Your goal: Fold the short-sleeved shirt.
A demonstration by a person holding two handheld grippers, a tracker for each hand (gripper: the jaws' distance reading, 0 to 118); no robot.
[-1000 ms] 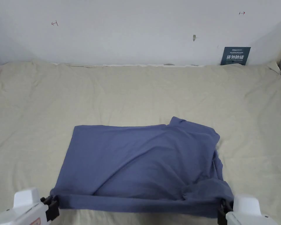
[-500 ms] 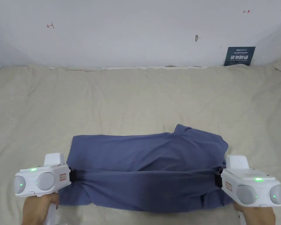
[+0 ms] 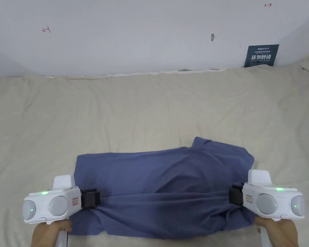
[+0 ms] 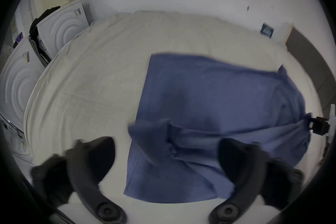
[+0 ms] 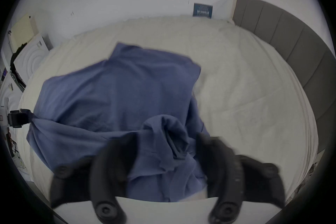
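Toward the 6 o'clock edge of the cream bed [image 3: 150, 106], the blue short-sleeved shirt [image 3: 163, 183] is lying crosswise, part folded, with one rumpled corner poking out at its 1 o'clock. A taut ridge of cloth is running straight across it from 9 o'clock to 3 o'clock.

The left gripper [image 3: 94, 199] is sitting at the 9 o'clock end of that ridge, with the left hand [image 3: 51, 233] showing beneath it at 6 o'clock. In the left gripper view its jaws are standing wide, and a blurred fold of the shirt is lying between them with a strip of bedsheet showing beside one jaw. Seen from the right gripper view, the cloth is tapering to a point at those jaws.

The right gripper [image 3: 232, 196] is sitting at the 3 o'clock end, with the right hand [image 3: 277, 231] gripping it from below. In its own view the jaws are standing narrower, with a bunched wad of blue cloth lying between them. Whether they are pressing on it I cannot tell, since the view is blurring there.

At 1 o'clock on the far wall, a dark sign [image 3: 261, 55] is leaning above the bed.
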